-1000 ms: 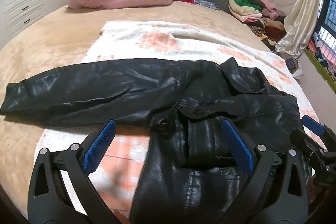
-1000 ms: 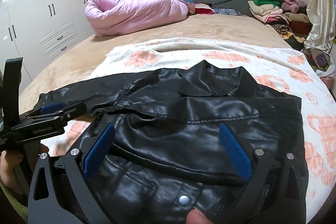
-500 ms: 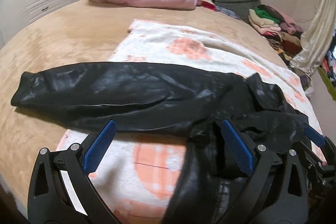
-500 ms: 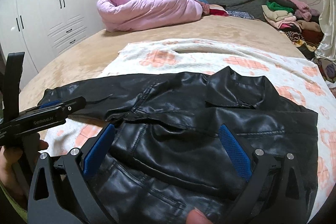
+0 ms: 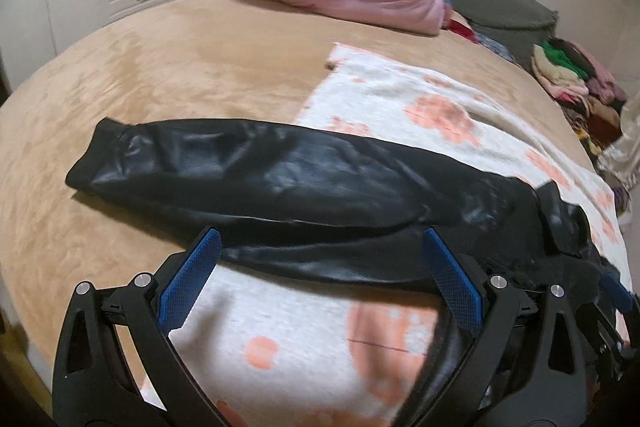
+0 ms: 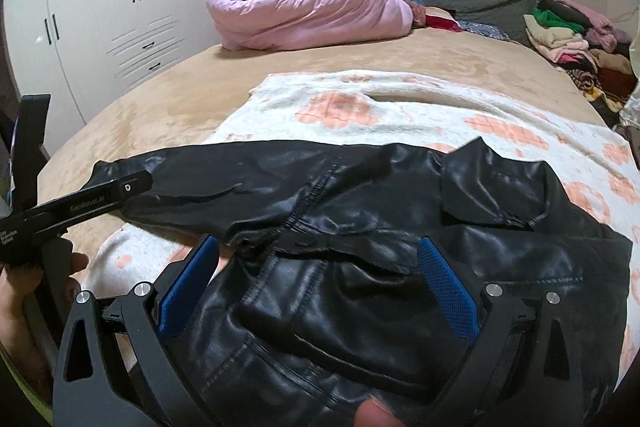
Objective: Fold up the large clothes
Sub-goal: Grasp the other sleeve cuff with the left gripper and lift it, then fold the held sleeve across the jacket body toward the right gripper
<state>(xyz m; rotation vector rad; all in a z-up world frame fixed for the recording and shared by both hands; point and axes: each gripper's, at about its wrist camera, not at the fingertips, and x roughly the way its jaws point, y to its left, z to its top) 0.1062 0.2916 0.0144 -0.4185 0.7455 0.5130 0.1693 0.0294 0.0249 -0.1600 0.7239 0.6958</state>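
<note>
Bedroom with white wardrobes; a tan plush bed [image 5: 168, 75] carries a white fleece blanket [image 6: 400, 107] with peach patches. On the blanket lies a glossy, creased black leather jacket [image 6: 400, 227], one sleeve [image 5: 248, 167] stretched off it onto the bed. Over the last second the left tool [image 5: 320, 279] has swung toward that sleeve, likely to fold it in. Left tool and right tool [image 6: 320, 287] are both spread, holding nothing.

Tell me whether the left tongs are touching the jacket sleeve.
Cannot tell. In the left wrist view the open left tongs frame the black jacket sleeve, their fingertips overlapping its near edge, but neither view shows contact or a gap plainly.
</note>
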